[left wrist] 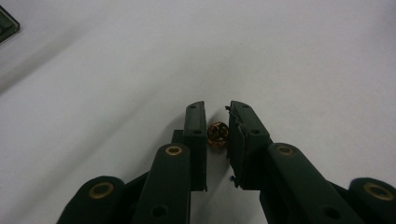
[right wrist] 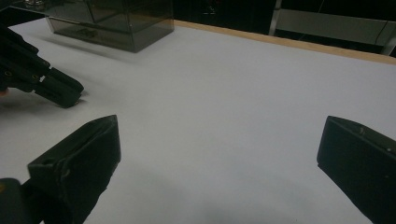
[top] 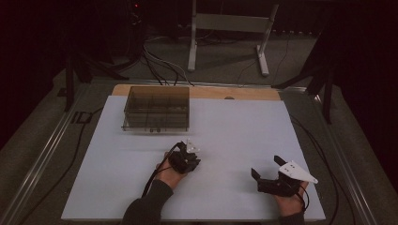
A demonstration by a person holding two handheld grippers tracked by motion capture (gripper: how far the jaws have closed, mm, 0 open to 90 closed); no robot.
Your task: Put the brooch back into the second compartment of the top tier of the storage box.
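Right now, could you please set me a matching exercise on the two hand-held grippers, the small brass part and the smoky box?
Things:
1. left hand-held gripper
2. right hand-held gripper
3. small round brass-coloured metal part
4. smoky transparent plastic compartment box

States or places:
A. far side of the white table
B. jaws wide apart, nothing between
C. between two black jaws
D. jaws closed on a small thing

Pairs: 1-D, 2-B, 3-C, 4-A

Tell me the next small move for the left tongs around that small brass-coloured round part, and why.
Probably a short, straight lift. In the left gripper view, the left tongs stand closed on the small brass-coloured round part, which sits between the pads low over the white table. The smoky clear compartment box stands farther back, a likely destination. The right tongs rest open, apart.
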